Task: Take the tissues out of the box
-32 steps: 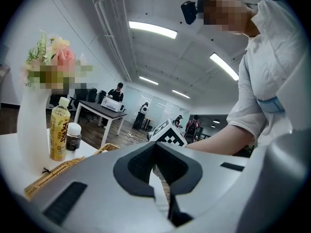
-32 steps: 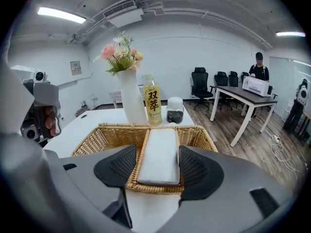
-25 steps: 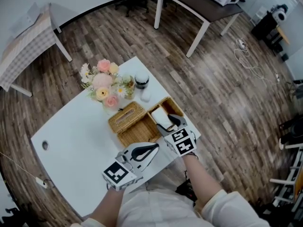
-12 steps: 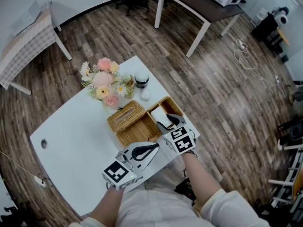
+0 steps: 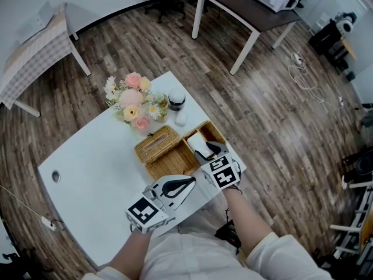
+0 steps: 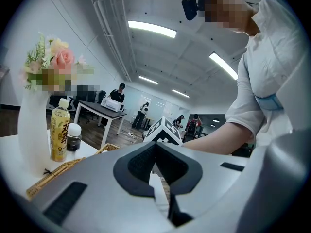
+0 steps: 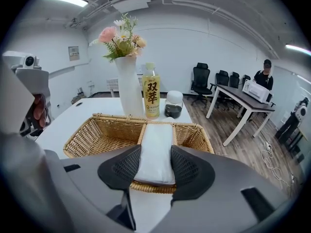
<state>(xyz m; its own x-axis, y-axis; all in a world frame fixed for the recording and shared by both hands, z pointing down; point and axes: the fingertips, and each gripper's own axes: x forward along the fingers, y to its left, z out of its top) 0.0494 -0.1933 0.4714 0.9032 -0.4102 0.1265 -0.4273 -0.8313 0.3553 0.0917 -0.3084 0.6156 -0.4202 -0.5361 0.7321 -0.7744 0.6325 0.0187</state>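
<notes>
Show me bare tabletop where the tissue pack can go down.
The widest bare patch of the table lies left of the wicker basket in the head view, between the flower vase and the table's near-left edge. The far corner is crowded: vase, bottle and jar stand close behind the basket holding the tissue pack.

left gripper (image 6: 155, 148): jaws together, empty | beyond: right gripper's marker cube (image 6: 164, 132) | left side: vase (image 6: 33, 130), yellow bottle (image 6: 59, 136), jar (image 6: 73, 139), wicker basket (image 6: 51, 175)
</notes>
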